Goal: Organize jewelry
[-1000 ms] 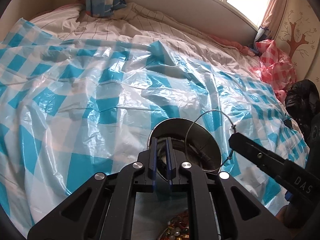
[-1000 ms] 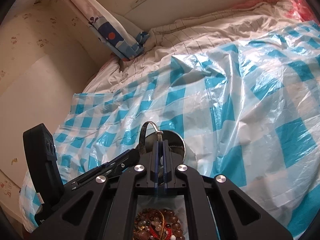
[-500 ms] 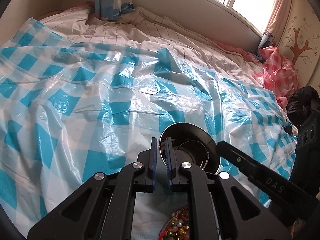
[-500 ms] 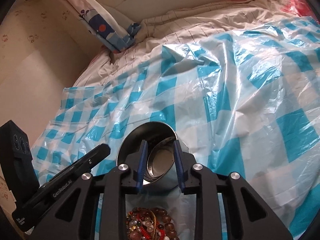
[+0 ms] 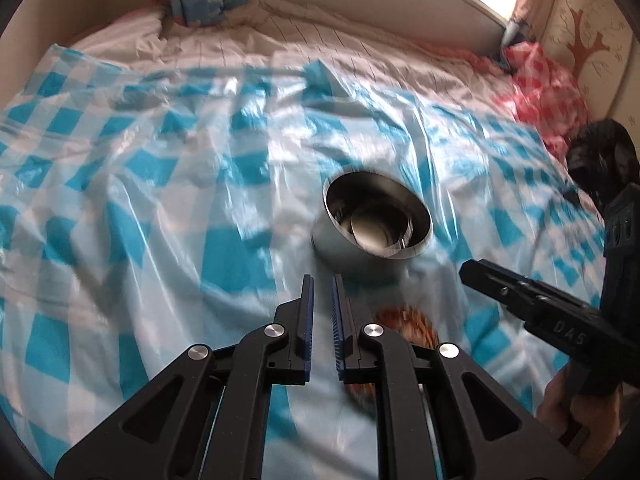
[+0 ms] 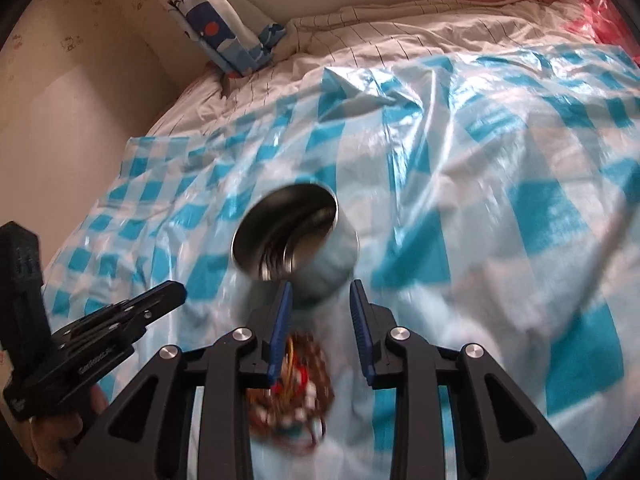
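While both views are blurred, a shiny steel bowl (image 5: 376, 222) with a thin bangle inside sits just ahead of the left hand-held gripper (image 5: 321, 280), whose fingers stand slightly parted, gripping nothing. The right hand-held gripper (image 6: 322, 286) is spread wide and empty, with a heap of beaded jewelry (image 6: 296, 392) just below it. Everything rests on a blue-checked plastic sheet (image 5: 160, 200) over a bed (image 6: 400, 28) by a window.

sheet (image 5: 168, 208): shiny plastic, turquoise and white checks
bowl (image 5: 374, 224): silver steel, dark inside
beads (image 6: 296, 392): jumble of brown, red, white, bit of yellow
bedding (image 6: 400, 36): off-white with thin dark lines
pillow (image 6: 224, 36): white with blue patches and a red dot
bag (image 5: 544, 92): red and white checks
fingers (image 6: 280, 328): black, blue pads
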Available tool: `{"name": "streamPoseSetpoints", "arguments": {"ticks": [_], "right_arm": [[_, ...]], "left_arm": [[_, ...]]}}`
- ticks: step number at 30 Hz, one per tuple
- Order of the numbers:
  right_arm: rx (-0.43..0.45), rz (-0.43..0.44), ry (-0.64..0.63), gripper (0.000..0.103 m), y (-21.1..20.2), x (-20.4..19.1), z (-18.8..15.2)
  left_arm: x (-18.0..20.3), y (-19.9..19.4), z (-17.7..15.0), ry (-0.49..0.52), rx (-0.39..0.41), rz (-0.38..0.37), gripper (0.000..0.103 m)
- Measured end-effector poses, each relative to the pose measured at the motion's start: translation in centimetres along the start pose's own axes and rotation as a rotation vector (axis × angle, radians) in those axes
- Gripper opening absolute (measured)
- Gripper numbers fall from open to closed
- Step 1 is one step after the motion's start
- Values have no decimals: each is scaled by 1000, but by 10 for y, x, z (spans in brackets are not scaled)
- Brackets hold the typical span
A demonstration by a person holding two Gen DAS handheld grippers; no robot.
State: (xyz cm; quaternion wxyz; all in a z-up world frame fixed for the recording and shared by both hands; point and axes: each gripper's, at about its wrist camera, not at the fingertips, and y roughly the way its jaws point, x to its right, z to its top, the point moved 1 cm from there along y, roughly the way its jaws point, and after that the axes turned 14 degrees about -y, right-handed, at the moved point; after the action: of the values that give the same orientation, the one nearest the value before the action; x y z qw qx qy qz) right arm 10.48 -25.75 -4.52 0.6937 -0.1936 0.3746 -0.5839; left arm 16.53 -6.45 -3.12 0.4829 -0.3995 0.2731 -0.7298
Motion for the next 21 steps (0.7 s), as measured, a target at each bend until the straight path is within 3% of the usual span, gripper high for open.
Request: {"name": "streamPoseSetpoints", "arguments": {"ticks": [6,11,21], "right_arm": [[-33,-27,-37,35,-20,-9,-32],[-40,-29,-55,36,-16,-12,-35],[-58,-23,-94,39,-4,-20,-28]], "left_arm": [[9,7,-34,57,-48,-1,12],[16,5,-38,91,-17,-8,22],[23,21,-33,110,-22,-11,25]]}}
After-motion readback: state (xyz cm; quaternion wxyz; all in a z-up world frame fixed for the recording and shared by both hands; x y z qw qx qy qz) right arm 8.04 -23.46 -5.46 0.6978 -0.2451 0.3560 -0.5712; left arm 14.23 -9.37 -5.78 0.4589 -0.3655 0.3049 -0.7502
